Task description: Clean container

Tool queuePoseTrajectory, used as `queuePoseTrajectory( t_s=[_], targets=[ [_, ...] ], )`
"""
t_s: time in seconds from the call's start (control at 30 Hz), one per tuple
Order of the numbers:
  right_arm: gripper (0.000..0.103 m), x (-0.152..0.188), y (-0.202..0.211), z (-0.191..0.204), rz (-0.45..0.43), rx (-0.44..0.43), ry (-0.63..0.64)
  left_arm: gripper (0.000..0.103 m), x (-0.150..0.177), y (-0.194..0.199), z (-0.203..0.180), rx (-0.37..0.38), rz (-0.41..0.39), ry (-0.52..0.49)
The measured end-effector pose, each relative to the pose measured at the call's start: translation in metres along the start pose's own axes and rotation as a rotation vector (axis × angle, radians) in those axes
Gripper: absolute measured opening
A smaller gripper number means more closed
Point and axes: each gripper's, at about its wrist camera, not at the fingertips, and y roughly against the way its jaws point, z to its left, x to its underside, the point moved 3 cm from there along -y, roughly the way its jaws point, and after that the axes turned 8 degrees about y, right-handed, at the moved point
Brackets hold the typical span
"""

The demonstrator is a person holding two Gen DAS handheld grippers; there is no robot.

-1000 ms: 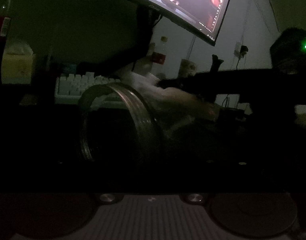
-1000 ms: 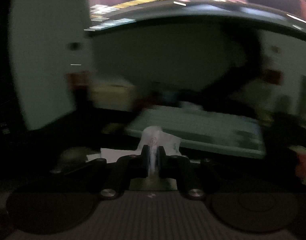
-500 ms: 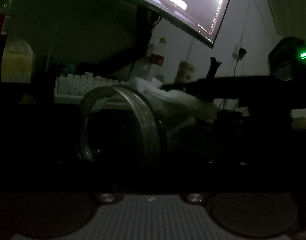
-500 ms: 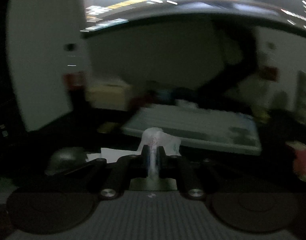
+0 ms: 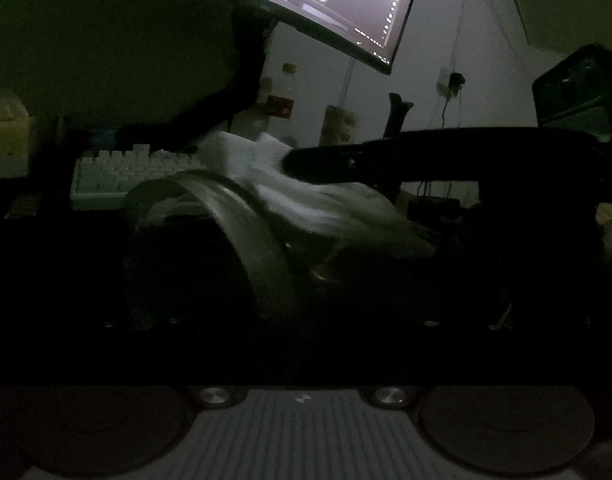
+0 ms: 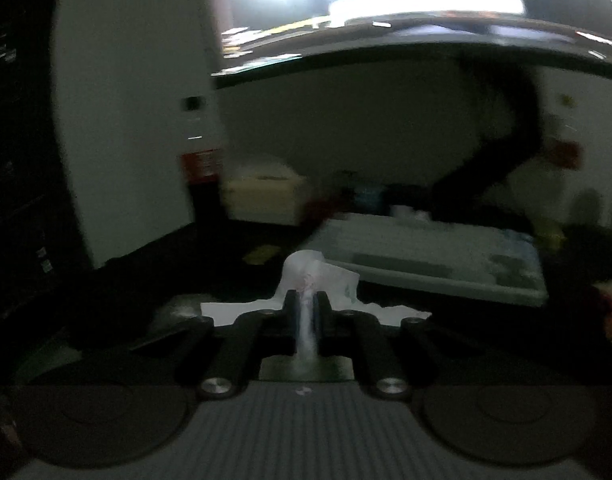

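In the dim left wrist view a clear glass jar point(image 5: 241, 240) lies sideways close to the camera, its threaded mouth to the left. My left gripper holds it, but its fingers are lost in the dark. My right gripper point(image 5: 293, 164) reaches in from the right and presses a white tissue point(image 5: 306, 200) on the jar's upper side. In the right wrist view my right gripper point(image 6: 306, 304) is shut on the white tissue point(image 6: 318, 276), which sticks out past the tips.
A white keyboard point(image 5: 121, 176) lies on the dark desk behind the jar; it also shows in the right wrist view point(image 6: 426, 256). A curved monitor point(image 5: 326, 4) hangs above. A cream box point(image 6: 261, 196) and a red-labelled bottle point(image 6: 199, 168) stand at the back left.
My right gripper has moved left over the jar with the tissue, which now covers more of the jar's upper side. The jar has shifted slightly right and closer.
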Motion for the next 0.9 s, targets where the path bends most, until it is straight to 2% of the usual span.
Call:
queuePoseTrajectory(
  t_s=[0.07,0.1,0.17,0.27,0.33,0.4,0.5,0.6,0.67,0.77,0.83,0.9],
  targets=[
    [0.010,0.002,0.000,-0.009,0.016,0.075,-0.013,0.080,0.000,0.000,0.000,0.001,0.001,0.005],
    [0.010,0.002,0.001,-0.010,0.017,0.083,-0.020,0.080,0.000,0.000,0.001,0.002,0.001,0.009],
    [0.010,0.002,0.004,-0.001,-0.002,0.042,-0.011,0.080,0.000,0.000,0.000,-0.003,-0.001,0.007],
    [0.010,0.001,0.008,0.026,-0.033,-0.066,0.052,0.080,0.000,0.000,0.000,-0.006,-0.004,0.015],
    [0.010,0.000,0.009,0.034,-0.035,-0.079,0.076,0.080,0.000,0.000,0.001,-0.005,-0.006,0.024],
    [0.010,0.000,0.007,0.029,-0.030,-0.046,0.070,0.080,0.000,0.000,0.002,-0.006,-0.006,0.027],
    [0.010,0.002,0.003,0.002,-0.006,0.060,-0.001,0.080,-0.001,0.001,0.002,-0.009,-0.008,0.027],
    [0.010,0.005,0.000,-0.011,0.002,0.084,-0.056,0.080,-0.001,0.000,0.002,-0.011,-0.009,0.028],
    [0.010,0.006,0.005,0.003,-0.020,0.054,0.002,0.080,-0.002,0.000,0.002,-0.011,-0.007,0.030],
    [0.011,0.007,0.010,0.026,-0.042,-0.045,0.068,0.080,-0.002,0.000,0.002,-0.016,-0.008,0.029],
    [0.011,0.008,0.011,0.029,-0.044,-0.057,0.068,0.080,-0.001,0.001,0.003,-0.025,-0.017,0.035],
    [0.011,0.011,0.011,0.017,-0.042,-0.021,0.025,0.080,-0.002,0.003,0.006,-0.035,-0.042,0.067]
  ],
)
